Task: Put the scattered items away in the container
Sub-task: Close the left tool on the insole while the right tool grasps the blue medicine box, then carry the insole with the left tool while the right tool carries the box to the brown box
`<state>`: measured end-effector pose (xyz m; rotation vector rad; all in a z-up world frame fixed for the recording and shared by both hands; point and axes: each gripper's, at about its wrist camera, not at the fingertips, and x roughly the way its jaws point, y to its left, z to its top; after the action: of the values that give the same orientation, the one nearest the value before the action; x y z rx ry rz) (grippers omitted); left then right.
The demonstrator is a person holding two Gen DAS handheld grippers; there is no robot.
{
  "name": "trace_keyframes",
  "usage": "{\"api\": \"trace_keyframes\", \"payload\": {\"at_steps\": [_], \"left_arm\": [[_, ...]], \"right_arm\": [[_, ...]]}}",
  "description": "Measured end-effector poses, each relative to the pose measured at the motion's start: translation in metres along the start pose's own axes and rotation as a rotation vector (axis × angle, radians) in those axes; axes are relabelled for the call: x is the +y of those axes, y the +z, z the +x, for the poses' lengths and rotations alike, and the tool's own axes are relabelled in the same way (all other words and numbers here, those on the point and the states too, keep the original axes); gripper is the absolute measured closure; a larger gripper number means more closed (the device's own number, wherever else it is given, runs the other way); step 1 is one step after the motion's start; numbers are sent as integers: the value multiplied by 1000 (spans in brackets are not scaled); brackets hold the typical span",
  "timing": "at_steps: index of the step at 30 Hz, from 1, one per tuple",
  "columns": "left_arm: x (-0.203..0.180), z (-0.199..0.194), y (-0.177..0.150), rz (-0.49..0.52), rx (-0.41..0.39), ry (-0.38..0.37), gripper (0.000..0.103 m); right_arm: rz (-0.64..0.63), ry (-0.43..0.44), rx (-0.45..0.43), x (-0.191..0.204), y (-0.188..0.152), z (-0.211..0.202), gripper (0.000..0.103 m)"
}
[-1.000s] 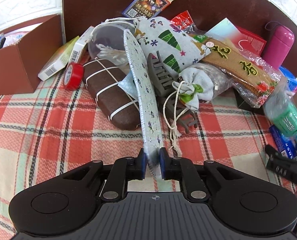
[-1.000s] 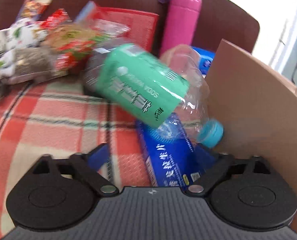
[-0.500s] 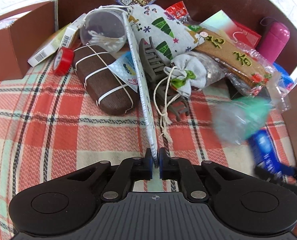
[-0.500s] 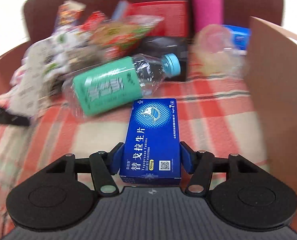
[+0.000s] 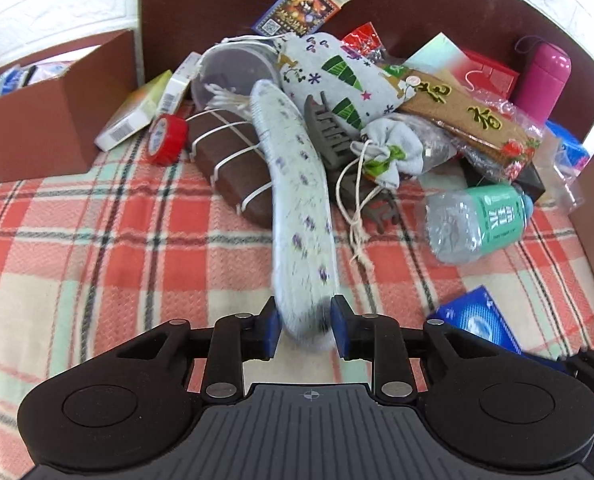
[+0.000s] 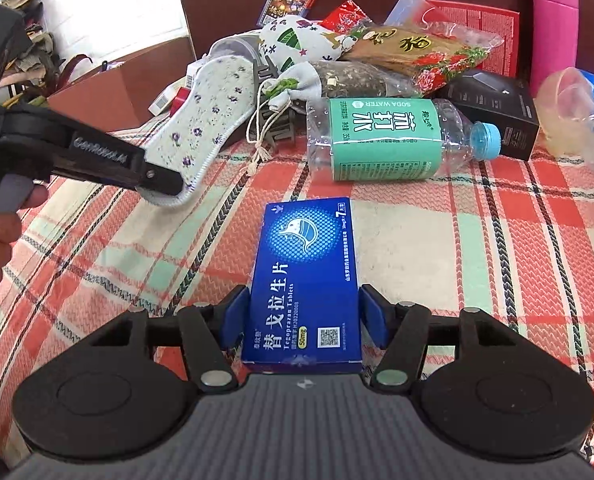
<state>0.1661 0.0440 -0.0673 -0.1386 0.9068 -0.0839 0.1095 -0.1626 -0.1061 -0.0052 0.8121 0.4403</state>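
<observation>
left fingers (image 5: 303,322) opening around the heel of the floral insole (image 5: 297,216), pads (image 5: 268,326) just clear of its blurred edge, toe resting up on the pile by the brown case (image 5: 233,168). right fingers (image 6: 301,320) clamped on the sides of the blue tablet box (image 6: 305,280), raised over the plaid-covered bench (image 6: 477,248). beyond, green-label bottle (image 6: 381,144) lying on its side, pink flask (image 6: 553,20) upright at the back. cardboard container (image 5: 33,128) far left.

White brick wall (image 5: 57,4) behind plaid-clothed table (image 5: 97,248).
</observation>
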Motion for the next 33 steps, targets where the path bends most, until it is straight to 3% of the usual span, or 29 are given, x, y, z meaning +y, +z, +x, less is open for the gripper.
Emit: {"api": "trace_keyframes", "payload": {"at_steps": [9, 10, 11, 14, 17, 22, 27, 33], "left_arm": [[6, 30, 22, -51, 22, -16, 61], [6, 32, 22, -50, 27, -18, 65], [6, 34, 23, -48, 31, -23, 87], [5, 39, 22, -44, 40, -33, 96], [4, 39, 21, -39, 41, -33, 103], [6, 29, 16, -44, 28, -35, 103], [17, -7, 6, -60, -34, -35, 103], [40, -56, 0, -111, -126, -8, 103]], "right_arm": [[-12, -26, -10, 1, 4, 7, 32], [-14, -30, -11, 1, 5, 8, 32], [-17, -33, -11, 1, 7, 10, 32], [-31, -42, -14, 2, 8, 13, 32], [-46, -54, -21, 3, 7, 14, 41], [-46, -48, -17, 2, 8, 12, 42], [-9, 66, -16, 9, 14, 3, 42], [-69, 110, -68, 36, 34, -7, 42]]}}
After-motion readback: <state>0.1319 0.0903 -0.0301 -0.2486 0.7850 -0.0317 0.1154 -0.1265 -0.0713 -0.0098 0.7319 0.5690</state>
